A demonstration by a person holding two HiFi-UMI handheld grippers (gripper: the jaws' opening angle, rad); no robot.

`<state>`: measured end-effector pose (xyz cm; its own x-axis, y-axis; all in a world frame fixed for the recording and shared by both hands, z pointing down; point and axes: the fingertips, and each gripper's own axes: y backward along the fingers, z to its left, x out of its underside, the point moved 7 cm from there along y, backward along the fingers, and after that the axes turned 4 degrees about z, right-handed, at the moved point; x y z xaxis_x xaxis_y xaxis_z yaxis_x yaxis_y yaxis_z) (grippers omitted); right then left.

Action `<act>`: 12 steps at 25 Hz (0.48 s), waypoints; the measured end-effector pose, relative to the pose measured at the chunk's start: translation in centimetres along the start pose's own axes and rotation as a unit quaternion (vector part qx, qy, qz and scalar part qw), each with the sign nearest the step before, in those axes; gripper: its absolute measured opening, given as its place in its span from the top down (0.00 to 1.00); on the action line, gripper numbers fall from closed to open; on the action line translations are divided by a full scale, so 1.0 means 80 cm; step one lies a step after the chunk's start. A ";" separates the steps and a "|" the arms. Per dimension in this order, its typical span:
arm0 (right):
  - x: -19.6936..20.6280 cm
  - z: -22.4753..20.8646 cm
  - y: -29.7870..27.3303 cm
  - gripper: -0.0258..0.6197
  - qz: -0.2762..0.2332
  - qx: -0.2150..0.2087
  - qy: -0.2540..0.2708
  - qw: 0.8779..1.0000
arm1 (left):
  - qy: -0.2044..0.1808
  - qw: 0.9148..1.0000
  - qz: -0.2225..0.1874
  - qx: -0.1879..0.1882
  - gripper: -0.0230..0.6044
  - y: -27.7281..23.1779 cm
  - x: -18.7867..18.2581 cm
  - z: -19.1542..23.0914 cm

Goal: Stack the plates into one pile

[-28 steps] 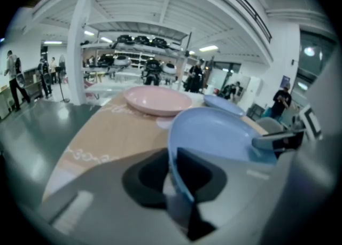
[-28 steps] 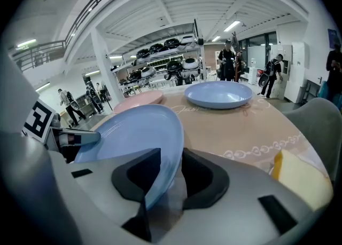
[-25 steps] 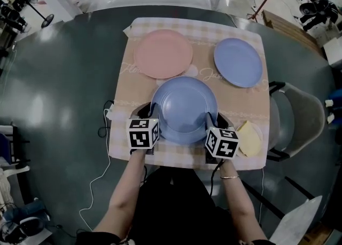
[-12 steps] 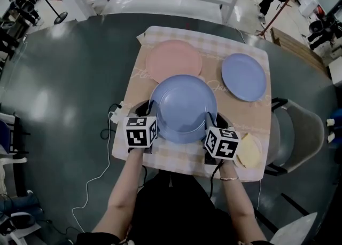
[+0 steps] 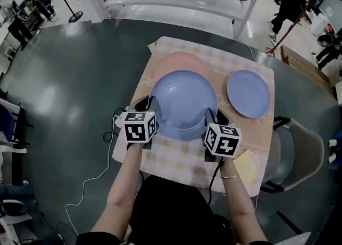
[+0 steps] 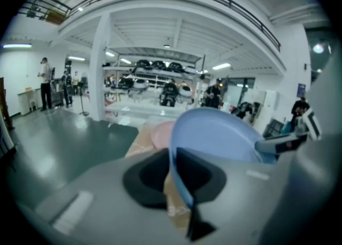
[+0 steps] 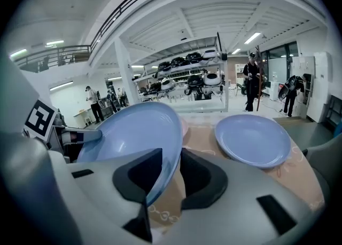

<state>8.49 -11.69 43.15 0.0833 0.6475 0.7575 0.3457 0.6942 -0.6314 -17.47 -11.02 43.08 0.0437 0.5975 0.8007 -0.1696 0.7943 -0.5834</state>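
A large blue plate (image 5: 183,103) hangs above the table with a gripper on each side of it. My left gripper (image 5: 152,112) is shut on its left rim (image 6: 179,185). My right gripper (image 5: 210,119) is shut on its right rim (image 7: 163,177), and its jaws have just been closing tighter on that edge. In the head view the lifted plate covers the near part of the pink plate (image 5: 179,61). A smaller blue plate (image 5: 248,94) lies on the cloth at the right (image 7: 252,140). The left gripper view shows a sliver of the pink plate (image 6: 162,134) beyond the held rim.
A beige checked cloth (image 5: 176,158) covers this part of the round dark table (image 5: 75,94). A small yellow dish (image 5: 247,162) sits at the cloth's near right corner. A grey chair (image 5: 299,150) stands at the right. Cables (image 5: 109,132) trail off the cloth's left edge.
Both grippers have lifted the large blue plate and carried it away from me; it now overlaps the pink plate, which was fully in sight before.
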 end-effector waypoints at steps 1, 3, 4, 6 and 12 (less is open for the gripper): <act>-0.006 0.000 -0.003 0.81 -0.003 -0.002 0.001 1.000 | 0.000 1.000 -0.003 -0.002 0.89 -0.001 -0.006 0.002; -0.017 0.001 -0.007 0.81 -0.008 -0.004 -0.001 1.000 | -0.001 1.000 -0.009 -0.004 0.89 -0.005 -0.017 0.004; -0.022 0.001 -0.010 0.81 -0.011 -0.004 -0.003 1.000 | -0.001 1.000 -0.011 -0.004 0.89 -0.009 -0.023 0.006; -0.032 0.001 -0.017 0.81 -0.014 -0.003 -0.003 1.000 | -0.002 1.000 -0.016 -0.004 0.89 -0.017 -0.035 0.011; -0.052 0.001 -0.049 0.81 -0.008 0.009 -0.003 1.000 | -0.010 1.000 -0.025 0.003 0.89 -0.051 -0.069 0.028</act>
<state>6.70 -17.09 42.46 0.0725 0.6381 0.7666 0.3296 0.7101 -0.6222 -19.18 -17.81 41.38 0.0319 0.5545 0.8316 -0.1737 0.8224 -0.5417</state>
